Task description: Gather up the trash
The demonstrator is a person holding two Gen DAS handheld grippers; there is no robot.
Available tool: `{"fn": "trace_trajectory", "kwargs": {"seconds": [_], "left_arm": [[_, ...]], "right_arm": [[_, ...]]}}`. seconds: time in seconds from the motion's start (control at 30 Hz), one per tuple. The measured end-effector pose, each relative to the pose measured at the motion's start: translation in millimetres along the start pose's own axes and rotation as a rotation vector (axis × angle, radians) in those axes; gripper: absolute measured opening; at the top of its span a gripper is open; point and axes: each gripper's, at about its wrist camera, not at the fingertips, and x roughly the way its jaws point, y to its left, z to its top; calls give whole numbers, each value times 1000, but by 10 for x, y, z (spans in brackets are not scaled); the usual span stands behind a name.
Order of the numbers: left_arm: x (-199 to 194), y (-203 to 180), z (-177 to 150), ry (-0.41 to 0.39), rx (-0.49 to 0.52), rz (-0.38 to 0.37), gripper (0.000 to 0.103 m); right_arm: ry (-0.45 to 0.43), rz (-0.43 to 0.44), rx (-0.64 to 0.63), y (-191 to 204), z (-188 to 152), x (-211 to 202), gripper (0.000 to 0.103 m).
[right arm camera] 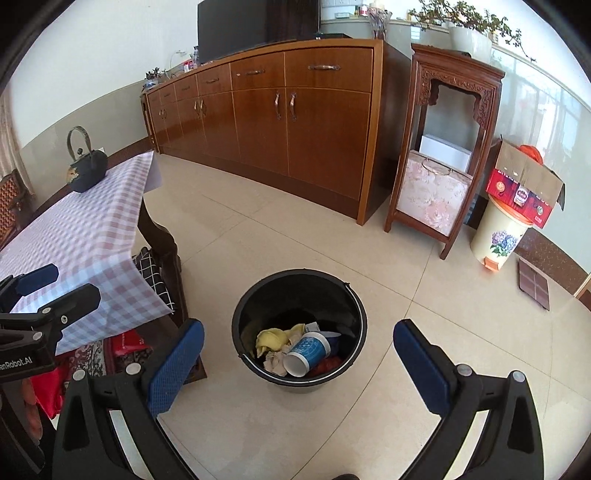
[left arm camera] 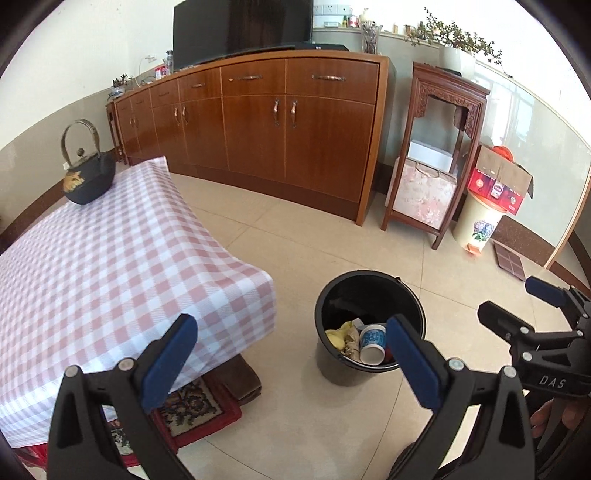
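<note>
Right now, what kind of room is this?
Probably a living or dining room at home: a long wooden sideboard with a TV on top, and a table under a checked cloth.

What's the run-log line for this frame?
left gripper: open, empty | right gripper: open, empty | round black plastic bucket: on floor, holds blue-and-white paper cup, crumpled yellow wrapper | checked tabletop: only black kettle

My left wrist view looks down from above the checked table (left arm camera: 110, 258) edge; my right sits further right, nearer the black bucket (right arm camera: 258, 295). Both face the far sideboard (left arm camera: 258, 129).
</note>
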Motion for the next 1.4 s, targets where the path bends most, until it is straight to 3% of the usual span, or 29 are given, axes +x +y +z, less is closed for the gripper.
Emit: {"fn": "trace_trajectory", "kwargs": {"seconds": [0.17,0.63,1.4], "left_arm": [[-360,165,-38,-70,-18,59,102],[-1020,399,-139,-177,-53,112,102],[-1044,367,-236,-171,-67,93,102]], "right_arm": [[-45,-20,-26,237,-36,-362,103],[-106,30,-78,575,-168,-1050,103],[-125,21,-77,610,-149,-1106,103]]}}
